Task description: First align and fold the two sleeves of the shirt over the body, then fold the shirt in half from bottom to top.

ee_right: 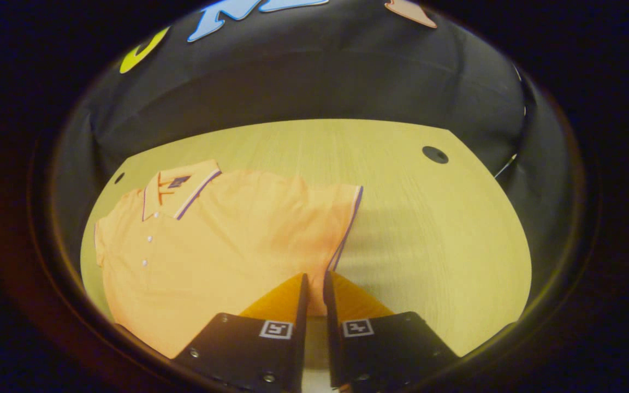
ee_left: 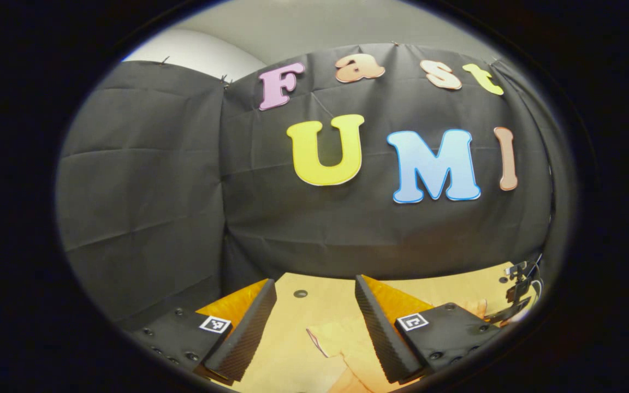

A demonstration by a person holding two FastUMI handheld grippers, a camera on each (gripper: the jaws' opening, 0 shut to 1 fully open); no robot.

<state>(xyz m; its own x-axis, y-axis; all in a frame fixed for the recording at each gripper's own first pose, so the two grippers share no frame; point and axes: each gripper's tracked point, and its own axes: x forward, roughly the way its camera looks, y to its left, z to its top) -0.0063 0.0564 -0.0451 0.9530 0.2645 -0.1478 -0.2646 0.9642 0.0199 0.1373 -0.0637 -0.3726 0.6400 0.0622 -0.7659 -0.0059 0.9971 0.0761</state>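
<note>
Right gripper view: your right gripper sits bottom centre with its jaws nearly together, a thin gap between them. The fabric edge lies right at the tips, but I can't tell whether it's pinched or the fingers are just over it. The orange short-sleeved polo shirt lies flat on the pale wood-grain table, filling the left half of the frame, collar at upper left, buttons running down the left side. The purple-trimmed sleeve hem runs down the frame centre towards your fingertips. A round dark hole sits upper right in the tabletop.

Left gripper view: your left gripper is spread wide, holding nothing, aimed mostly at the black cloth wall. A small patch of the shirt shows at bottom centre between the fingers, on the table. A black clamp-like fixture sits at lower right.
</note>
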